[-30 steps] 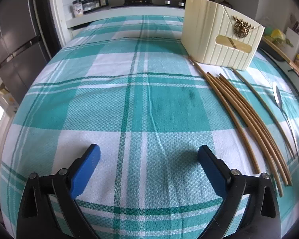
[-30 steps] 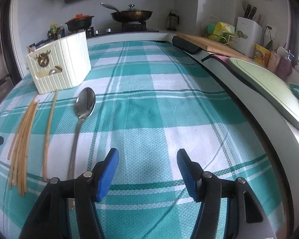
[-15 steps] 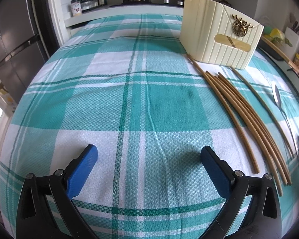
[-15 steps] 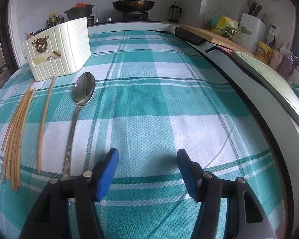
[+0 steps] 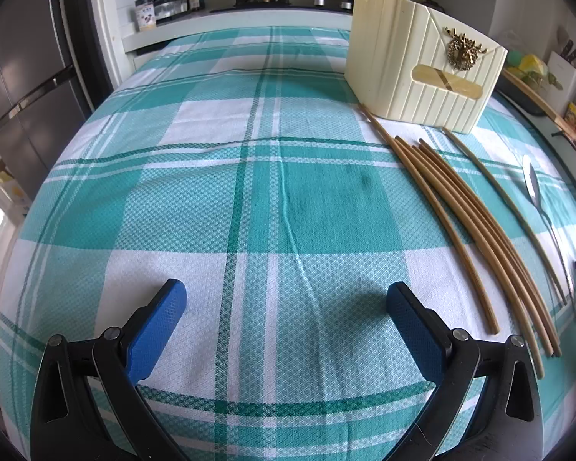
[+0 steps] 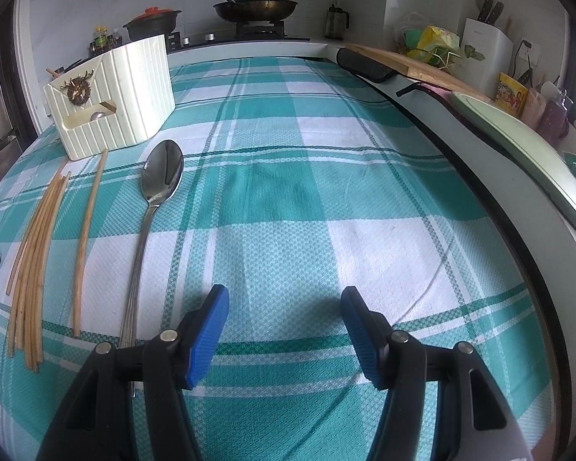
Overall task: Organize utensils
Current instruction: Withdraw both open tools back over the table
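Observation:
Several wooden chopsticks (image 5: 468,215) lie in a loose bundle on the teal plaid cloth, right of my left gripper (image 5: 286,299), which is open and empty above the cloth. A cream ribbed utensil holder (image 5: 422,80) with a gold ornament stands beyond them, one chopstick poking out of it. A metal spoon (image 5: 537,203) lies at the far right. In the right wrist view the spoon (image 6: 161,176), the chopsticks (image 6: 34,253) and the holder (image 6: 115,96) are to the left of my right gripper (image 6: 284,303), open and empty.
A stove with a frying pan (image 6: 255,5) and a red-lidded pot (image 6: 151,23) stands behind the table. A wooden board (image 6: 414,65), a knife block (image 6: 485,50) and a green tray (image 6: 518,153) line the counter on the right. A fridge (image 5: 23,77) stands to the left.
Both views have shifted slightly, with the holder and utensils sitting a little lower in frame. The utensils have not moved on the cloth and both grippers stay open.

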Motion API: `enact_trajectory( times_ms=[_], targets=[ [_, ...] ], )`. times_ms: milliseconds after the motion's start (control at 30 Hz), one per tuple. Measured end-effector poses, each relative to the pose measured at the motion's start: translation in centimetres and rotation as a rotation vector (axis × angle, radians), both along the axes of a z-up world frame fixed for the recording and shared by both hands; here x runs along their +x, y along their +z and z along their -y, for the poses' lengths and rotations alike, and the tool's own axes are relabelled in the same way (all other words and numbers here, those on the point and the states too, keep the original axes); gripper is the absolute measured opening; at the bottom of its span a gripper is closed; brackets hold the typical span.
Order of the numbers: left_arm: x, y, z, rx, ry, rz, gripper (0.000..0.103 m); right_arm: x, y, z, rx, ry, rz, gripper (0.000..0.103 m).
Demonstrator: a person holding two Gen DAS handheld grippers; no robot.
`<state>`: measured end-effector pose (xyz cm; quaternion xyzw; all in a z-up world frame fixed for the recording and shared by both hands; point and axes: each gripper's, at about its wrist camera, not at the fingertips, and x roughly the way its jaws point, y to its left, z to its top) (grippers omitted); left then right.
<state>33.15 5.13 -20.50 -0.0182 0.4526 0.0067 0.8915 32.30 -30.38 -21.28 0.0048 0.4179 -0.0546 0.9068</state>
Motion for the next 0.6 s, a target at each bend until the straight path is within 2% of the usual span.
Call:
enact_trajectory(
  times_ms=[267, 500, 533, 600],
  targets=[
    [-0.1, 0.2, 0.2, 0.002, 0.001, -0.011, 0.102, 0.1, 0.0, 0.1, 0.011, 0.0, 0.001, 0.062],
    [0.8, 3.2, 3.3, -0.113, 0.01, -0.056, 0.102, 0.1, 0.0, 0.1, 0.016, 0.001, 0.001, 0.062],
    [1.2, 3.2, 3.9, -0.115, 0.007, -0.057, 0.102, 0.1, 0.0, 0.1, 0.017, 0.001, 0.001, 0.062],
    [2.3, 2.9, 5.2, -0.069, 0.006, -0.052, 0.102, 0.1, 0.1, 0.1, 0.019, 0.001, 0.002, 0.062]
  ],
)
